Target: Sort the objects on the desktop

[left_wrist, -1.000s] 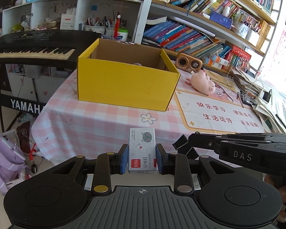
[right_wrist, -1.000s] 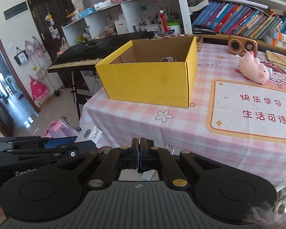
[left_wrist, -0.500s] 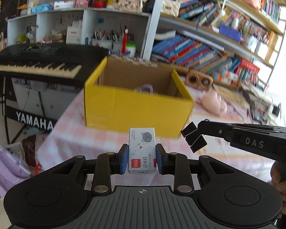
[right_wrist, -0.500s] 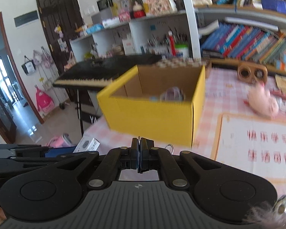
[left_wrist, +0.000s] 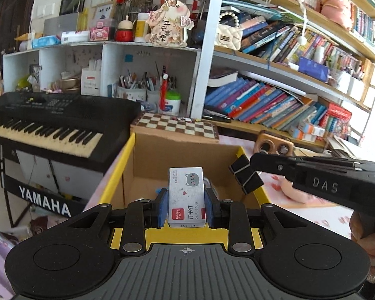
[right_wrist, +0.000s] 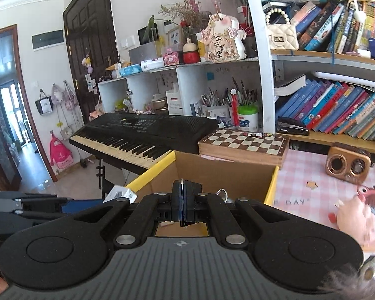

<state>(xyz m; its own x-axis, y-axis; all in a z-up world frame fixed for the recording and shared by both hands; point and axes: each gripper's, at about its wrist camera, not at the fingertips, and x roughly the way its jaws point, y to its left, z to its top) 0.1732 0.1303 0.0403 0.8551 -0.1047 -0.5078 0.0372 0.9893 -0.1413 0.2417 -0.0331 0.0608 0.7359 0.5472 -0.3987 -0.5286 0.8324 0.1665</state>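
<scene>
**Desk editor:** What does the frame show?

**Photographer:** Two handheld grippers poised over the open yellow box (left_wrist: pixel 117 175) on the table (right_wrist: pixel 310 172). The left gripper (left_wrist: pixel 186 206) has its fingers clamped on the sides of a small white staple box (left_wrist: pixel 185 197), held upright above the yellow box's near wall. The right gripper (left_wrist: pixel 252 172) has its fingers pressed together on a black binder clip (left_wrist: pixel 246 178), which hangs over the yellow box's right rim.

**Desk editor:** So both items are airborne?

**Photographer:** Yes, neither is inside the yellow box yet. Something already lies on its floor, but it is too hidden to name.

**Desk editor:** What could go wrong?

**Photographer:** The clip looks the likelier miss. It sits right above the rim, so letting go there could bounce it off the edge onto the table beside the yellow box, toward the pink plush toy (right_wrist: pixel 355 215). It also seems pinched only at one end, so it may swing or slip early.

**Desk editor:** And the staples?

**Photographer:** Released this close to the near wall, the staple box could catch the cardboard edge and tip outward. The two grippers are also near each other above the yellow box; a hurried drop risks a knock.
</scene>
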